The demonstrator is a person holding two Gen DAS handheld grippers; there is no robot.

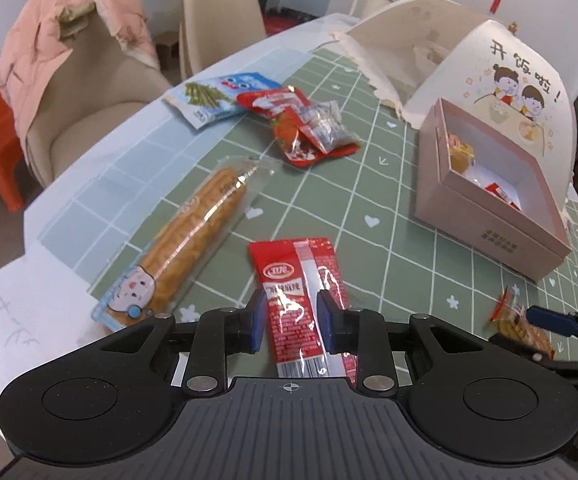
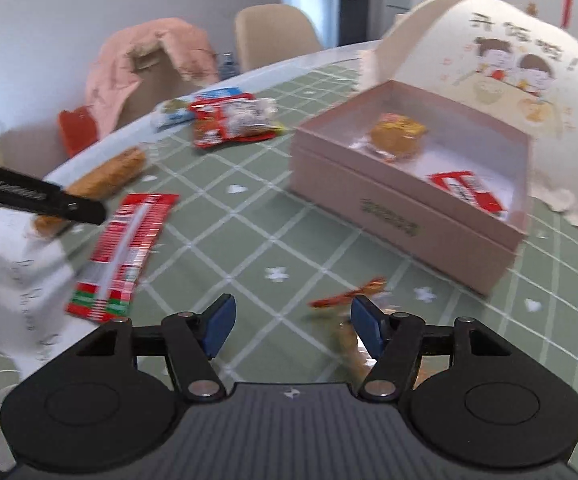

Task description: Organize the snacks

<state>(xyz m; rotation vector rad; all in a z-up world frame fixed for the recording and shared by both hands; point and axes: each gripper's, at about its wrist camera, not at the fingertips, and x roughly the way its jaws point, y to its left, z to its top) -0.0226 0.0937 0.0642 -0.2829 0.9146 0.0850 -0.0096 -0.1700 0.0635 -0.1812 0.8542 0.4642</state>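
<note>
Snacks [image 1: 316, 128] (piled) lie beyond the bread stick [image 1: 193, 240], near the box [image 1: 485, 216].

My left tongs [image 1: 292, 322] sit low at the near side, blue pads partly closed with a gap between them. My right tongs [image 2: 293, 326] hang to the right, spread wide apart.

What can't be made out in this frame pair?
- Left tongs: whether they pinch the red snack packet or only straddle it; packet's near end hidden by the tool body.
- Small orange snack, right wrist view: motion blur, partly behind right tongs.
- Pink box, left wrist view: near wall hides most contents.
</note>
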